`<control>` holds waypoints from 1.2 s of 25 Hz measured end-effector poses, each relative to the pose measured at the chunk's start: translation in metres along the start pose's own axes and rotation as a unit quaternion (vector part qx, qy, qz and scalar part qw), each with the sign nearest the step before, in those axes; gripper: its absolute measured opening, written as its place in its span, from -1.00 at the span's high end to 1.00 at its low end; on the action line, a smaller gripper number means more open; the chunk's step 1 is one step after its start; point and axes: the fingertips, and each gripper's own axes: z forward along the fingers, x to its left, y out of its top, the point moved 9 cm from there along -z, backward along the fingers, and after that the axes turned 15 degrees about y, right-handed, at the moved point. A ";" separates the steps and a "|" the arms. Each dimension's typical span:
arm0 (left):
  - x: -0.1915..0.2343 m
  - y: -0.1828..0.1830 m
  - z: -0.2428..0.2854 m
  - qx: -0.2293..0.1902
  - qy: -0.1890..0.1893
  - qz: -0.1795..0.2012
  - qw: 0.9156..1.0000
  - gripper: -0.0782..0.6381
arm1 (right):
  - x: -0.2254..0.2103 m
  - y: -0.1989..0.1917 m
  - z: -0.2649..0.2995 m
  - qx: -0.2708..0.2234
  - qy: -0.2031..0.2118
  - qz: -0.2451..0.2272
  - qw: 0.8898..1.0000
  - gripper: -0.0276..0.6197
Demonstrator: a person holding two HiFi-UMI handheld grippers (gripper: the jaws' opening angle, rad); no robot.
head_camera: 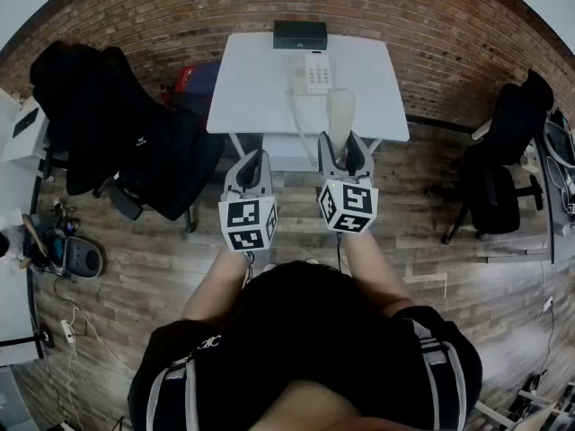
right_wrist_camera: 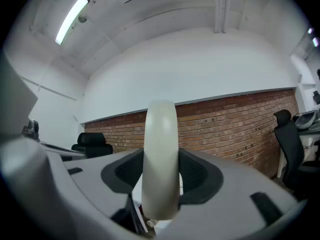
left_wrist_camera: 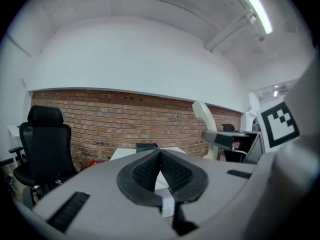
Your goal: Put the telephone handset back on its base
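Pinches the cream handset (right_wrist_camera: 160,149) across its middle in the right gripper (right_wrist_camera: 161,171), upright, over the table's (head_camera: 252,88) near edge and well short of the base (head_camera: 311,73) by the far edge. Left gripper (left_wrist_camera: 161,160) pressed together on nothing, off the near edge.

Likeliest trouble in the laying-down: needs tipping from upright to flat, and may twist on the smooth curved shell between the pads, then land askew beside the cradle. May also tug the cord (head_camera: 297,119) running along the table from base toward the near edge, dragging the base.

Only in the head view: base, cord, black box (head_camera: 300,34) at the far edge. Only in the right gripper view: both pads pressed on the handset's sides.
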 end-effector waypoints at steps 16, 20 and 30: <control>-0.013 -0.002 0.003 0.004 0.003 -0.001 1.000 0.78 | -0.009 -0.002 0.002 -0.006 0.020 0.004 1.000 0.30; -0.022 -0.001 0.007 0.002 0.004 0.001 1.000 0.78 | -0.015 -0.002 0.003 -0.005 0.030 0.005 1.000 0.30; -0.058 -0.005 0.016 0.001 0.019 -0.003 1.000 0.78 | -0.046 -0.004 0.001 -0.005 0.053 0.008 0.999 0.30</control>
